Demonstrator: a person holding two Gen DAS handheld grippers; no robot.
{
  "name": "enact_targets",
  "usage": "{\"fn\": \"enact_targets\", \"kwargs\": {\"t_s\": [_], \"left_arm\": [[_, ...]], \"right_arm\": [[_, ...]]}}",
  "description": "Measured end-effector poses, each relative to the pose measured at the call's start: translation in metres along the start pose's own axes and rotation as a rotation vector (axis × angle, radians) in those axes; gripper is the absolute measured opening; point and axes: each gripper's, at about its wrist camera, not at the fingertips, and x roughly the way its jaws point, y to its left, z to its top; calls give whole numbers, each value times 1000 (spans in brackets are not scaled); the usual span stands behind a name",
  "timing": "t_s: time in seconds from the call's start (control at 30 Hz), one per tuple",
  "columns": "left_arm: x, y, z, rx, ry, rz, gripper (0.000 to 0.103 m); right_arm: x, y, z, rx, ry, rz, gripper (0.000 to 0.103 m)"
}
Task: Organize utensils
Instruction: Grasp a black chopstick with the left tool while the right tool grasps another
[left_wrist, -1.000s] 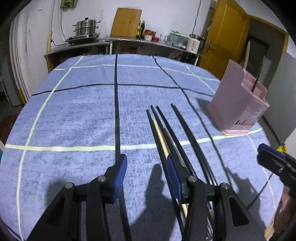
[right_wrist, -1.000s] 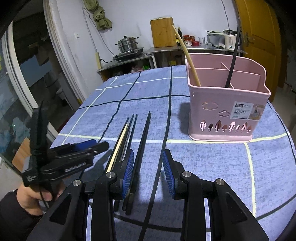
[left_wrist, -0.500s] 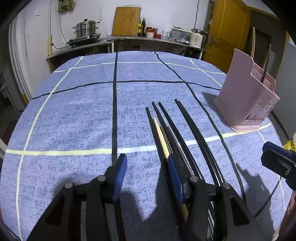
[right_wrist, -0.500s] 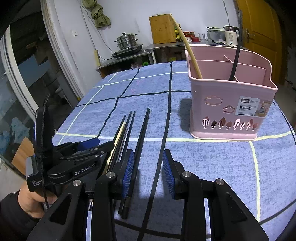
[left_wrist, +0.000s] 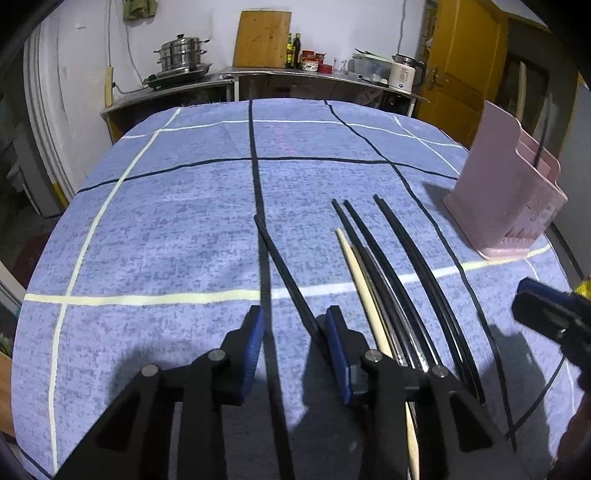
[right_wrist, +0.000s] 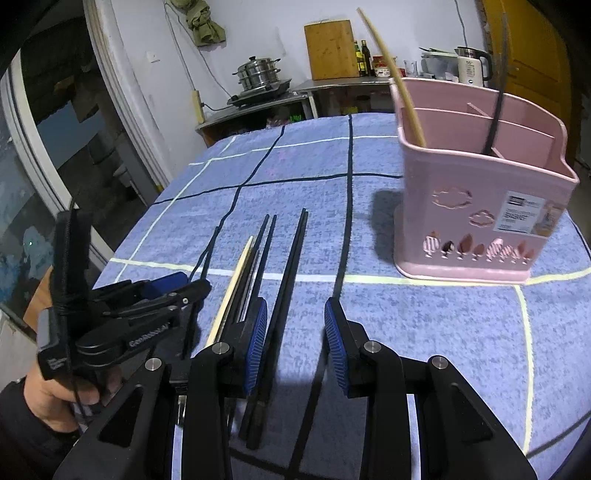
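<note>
The left gripper (left_wrist: 295, 343) is seen with its jaws narrower than a second ago; they have just been closing, and a single black chopstick (left_wrist: 284, 273) now runs up between the blue pads (left_wrist: 339, 347). That chopstick was lying with the rest of the bundle a second ago and is now drawn out to the left of it, angled away from the others. It lies against the right pad, while a gap is kept to the left pad, so no firm pinch is shown. Just to the right, the remaining chopsticks (left_wrist: 388, 280) are left side by side on the blue tablecloth (left_wrist: 166, 229), one pale wooden chopstick (left_wrist: 360, 277) among the black ones. The right gripper (right_wrist: 295, 332) is held with its jaws spread as before, and the near ends of two black chopsticks (right_wrist: 284, 295) lie between them on the cloth, untouched by the pads. Farther off, to the right, a pink basket (right_wrist: 480, 206) stands upright on the cloth, with a pale chopstick (right_wrist: 391, 77) leaning in one compartment and a black one (right_wrist: 496, 110) in another. A hand (right_wrist: 55, 398) is seen holding the left gripper.
</note>
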Motion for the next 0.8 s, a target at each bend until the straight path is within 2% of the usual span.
{"fn": "enact_targets", "kwargs": {"t_s": [0.13,0.23,0.37,0.5,0.67,0.8], "left_arm": [[7,6,9,-33,4,-10,35],[11,3,12,-3,-1,1,31],[11,7,12,33,2,-9,24],[8,16,12,23,13,-34,17],[4,22,7,18,24,-56,17],[7,30,12,-45,42,-88,17]], "right_arm": [[20,5,8,-9,18,-9,33],[38,6,11,-13,48,-25,27],[61,5,11,-20,100,-55,25],[64,2,12,-17,89,-68,25],[63,5,8,-55,100,-100,23],[65,6,12,-58,113,-119,23]]}}
